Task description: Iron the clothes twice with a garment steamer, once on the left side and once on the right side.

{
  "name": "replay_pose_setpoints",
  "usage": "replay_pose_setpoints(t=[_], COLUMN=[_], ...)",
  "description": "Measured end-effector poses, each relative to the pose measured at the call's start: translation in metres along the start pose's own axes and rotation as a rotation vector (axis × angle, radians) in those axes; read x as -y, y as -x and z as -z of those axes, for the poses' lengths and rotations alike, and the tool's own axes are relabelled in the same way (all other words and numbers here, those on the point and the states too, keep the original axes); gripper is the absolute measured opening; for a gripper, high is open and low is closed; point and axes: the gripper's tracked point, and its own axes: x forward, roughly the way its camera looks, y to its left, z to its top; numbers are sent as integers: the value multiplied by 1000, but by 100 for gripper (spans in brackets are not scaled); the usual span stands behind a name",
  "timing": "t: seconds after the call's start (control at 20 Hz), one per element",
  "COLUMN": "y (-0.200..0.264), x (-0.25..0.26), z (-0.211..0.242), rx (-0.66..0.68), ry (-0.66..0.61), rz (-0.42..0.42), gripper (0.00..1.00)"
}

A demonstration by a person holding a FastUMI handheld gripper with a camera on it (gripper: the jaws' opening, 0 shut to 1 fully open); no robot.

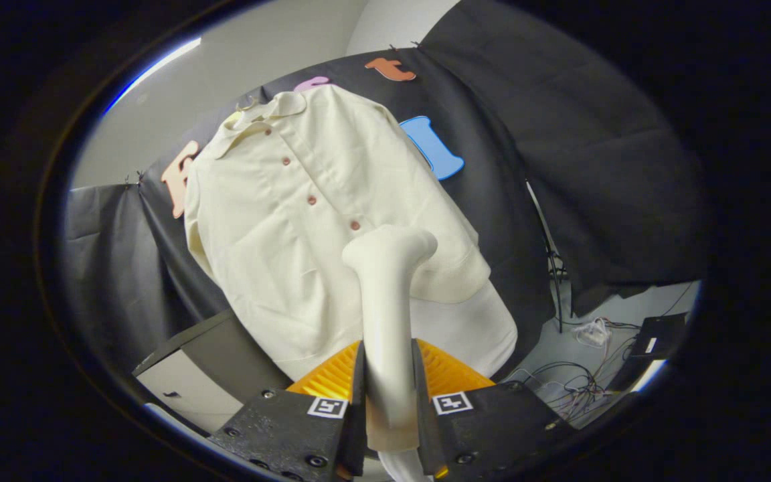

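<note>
Clamping the steamer [389, 294], the gripper [389, 395] faces the hung shirt [305, 221]; cables [579, 385] lie beyond

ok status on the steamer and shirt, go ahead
Hand-held gripper shut on steamer handle. Steamer head at cream shirt, just below the lowest button near the placket. Shirt hanging on the booth wall. Nothing in the way.

Probably a lab recording booth: black cloth wall [559, 134], floor cables [573, 385].
</note>
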Motion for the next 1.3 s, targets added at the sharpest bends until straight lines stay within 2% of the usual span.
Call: replay_pose_setpoints(t=[0.55, 0.9, 1.3], y=[61, 97, 136], x=[-107, -173, -276], z=[-13, -6, 6], rx=[49, 60, 66], ry=[35, 141, 247], rz=[-94, -136, -253], gripper=[32, 32, 32])
